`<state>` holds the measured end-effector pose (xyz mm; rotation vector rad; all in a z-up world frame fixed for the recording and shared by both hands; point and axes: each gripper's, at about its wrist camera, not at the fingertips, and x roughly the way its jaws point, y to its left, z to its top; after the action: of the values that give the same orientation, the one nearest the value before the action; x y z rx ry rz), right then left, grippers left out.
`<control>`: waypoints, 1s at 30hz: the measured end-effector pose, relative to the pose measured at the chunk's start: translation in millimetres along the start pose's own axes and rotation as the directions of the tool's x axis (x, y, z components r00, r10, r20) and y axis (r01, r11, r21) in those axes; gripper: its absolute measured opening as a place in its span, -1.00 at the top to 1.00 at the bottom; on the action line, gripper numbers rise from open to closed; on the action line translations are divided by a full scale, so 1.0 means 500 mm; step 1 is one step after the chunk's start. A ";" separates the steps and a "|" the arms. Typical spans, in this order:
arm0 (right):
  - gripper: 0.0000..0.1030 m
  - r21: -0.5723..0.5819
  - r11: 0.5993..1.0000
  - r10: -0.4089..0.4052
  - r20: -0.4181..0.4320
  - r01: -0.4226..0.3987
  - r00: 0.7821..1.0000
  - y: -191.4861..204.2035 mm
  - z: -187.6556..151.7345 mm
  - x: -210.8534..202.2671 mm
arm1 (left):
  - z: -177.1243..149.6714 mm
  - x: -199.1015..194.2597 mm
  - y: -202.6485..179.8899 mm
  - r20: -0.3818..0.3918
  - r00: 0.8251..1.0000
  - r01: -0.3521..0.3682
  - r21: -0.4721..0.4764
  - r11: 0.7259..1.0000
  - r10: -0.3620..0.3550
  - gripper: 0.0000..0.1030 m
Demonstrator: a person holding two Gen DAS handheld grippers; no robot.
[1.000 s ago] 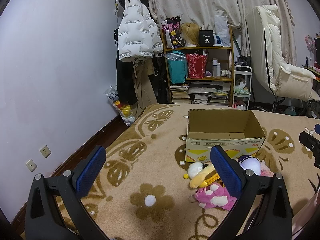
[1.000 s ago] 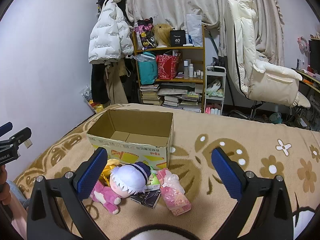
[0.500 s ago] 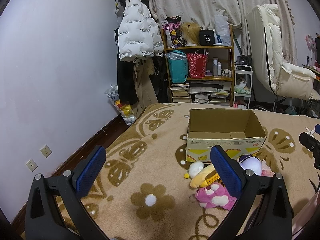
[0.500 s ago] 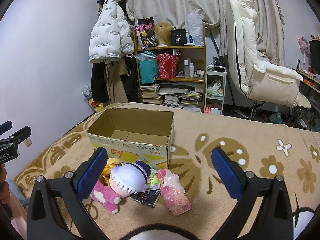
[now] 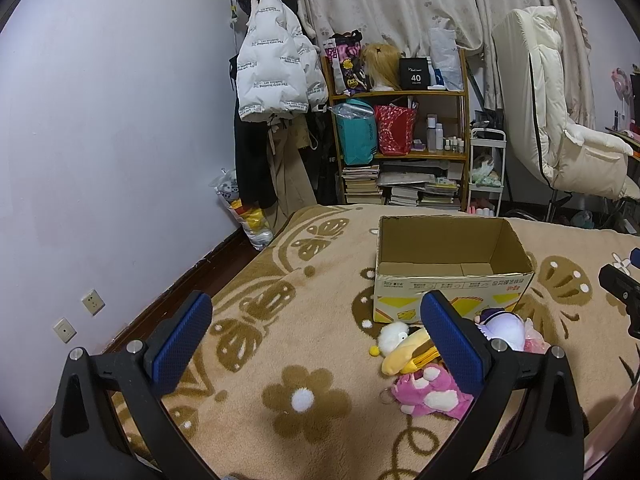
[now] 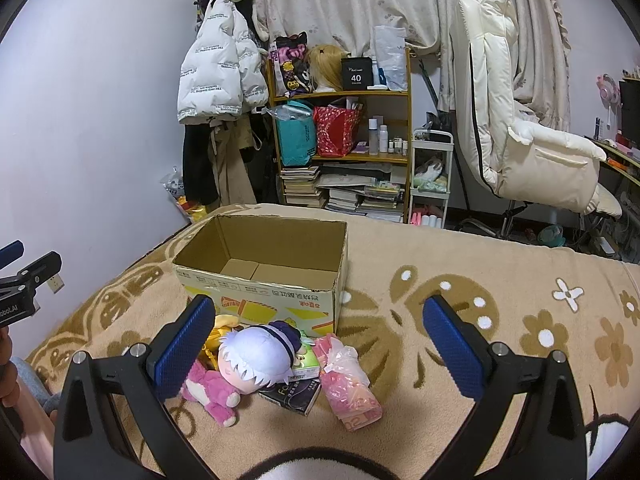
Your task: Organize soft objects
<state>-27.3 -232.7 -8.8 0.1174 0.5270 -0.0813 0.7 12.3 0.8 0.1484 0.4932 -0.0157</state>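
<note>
Both claws, the left gripper and right gripper, hang spread wide and empty. Nothing seems sorted yet: the open brown cardboard box holds nothing, while the white-haired plush doll and pink plush bear lie heaped on the blanket just before it.

Nothing visibly changed; both views match earlier ones

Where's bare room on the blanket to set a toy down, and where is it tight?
Free: the blanket right of the cardboard box, and the flower-patterned stretch between the box and the wall. The box floor looks bare too. Crowded: right in front of the box, where the white-haired plush, pink plush, yellow plush and pink bag are piled.
</note>
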 end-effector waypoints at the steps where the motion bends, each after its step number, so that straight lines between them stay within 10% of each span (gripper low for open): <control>1: -1.00 -0.001 1.000 0.000 0.000 0.000 1.000 -0.001 -0.001 0.000 | 0.000 0.000 0.001 0.000 1.000 0.001 0.000 1.000 -0.001 -1.00; 30: -1.00 0.015 1.000 -0.004 -0.078 0.005 0.997 -0.010 -0.041 0.069 | 0.011 0.101 -0.017 -0.180 0.984 0.025 0.074 0.997 -0.011 -1.00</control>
<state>-8.2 -236.3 -44.4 0.1342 0.6044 -0.0851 47.4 4.1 -19.6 0.2214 0.6743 -0.0394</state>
